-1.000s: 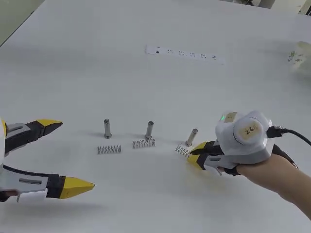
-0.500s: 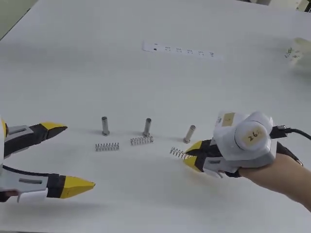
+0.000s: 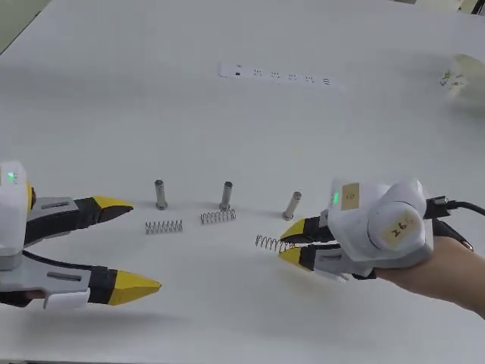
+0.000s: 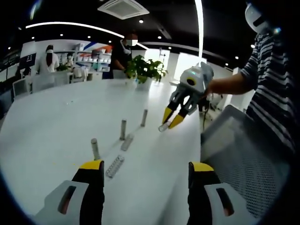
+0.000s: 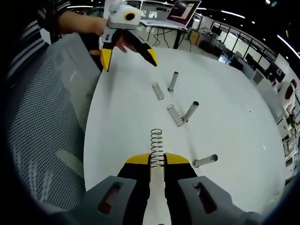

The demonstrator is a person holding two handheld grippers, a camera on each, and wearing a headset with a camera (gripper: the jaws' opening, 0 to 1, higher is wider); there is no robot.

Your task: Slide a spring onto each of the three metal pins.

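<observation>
1. The right tool (image 3: 286, 239), black jaws with yellow tips, is clamped on one end of a thin coiled metal spring (image 3: 267, 243). The rest of the coil sticks out past the tips, low over the white tabletop (image 3: 341, 136); cannot tell if it touches.
2. The held spring is near the right-hand grey metal pin (image 3: 292, 205), apart from it.
3. The middle grey metal pin (image 3: 226, 195) stands upright, and a second coiled spring (image 3: 218, 217) lies flat just in front of it.
4. The left-hand grey metal pin (image 3: 160, 194) stands upright, and a third coiled spring (image 3: 164, 227) lies flat just in front of it.
5. All three pins are bare.
6. The left tool (image 3: 140, 246) hovers over the tabletop's left side with jaws wide apart, gripping nothing, well apart from the pins.
7. A white power strip (image 3: 276, 76) lies farther back on the tabletop.
</observation>
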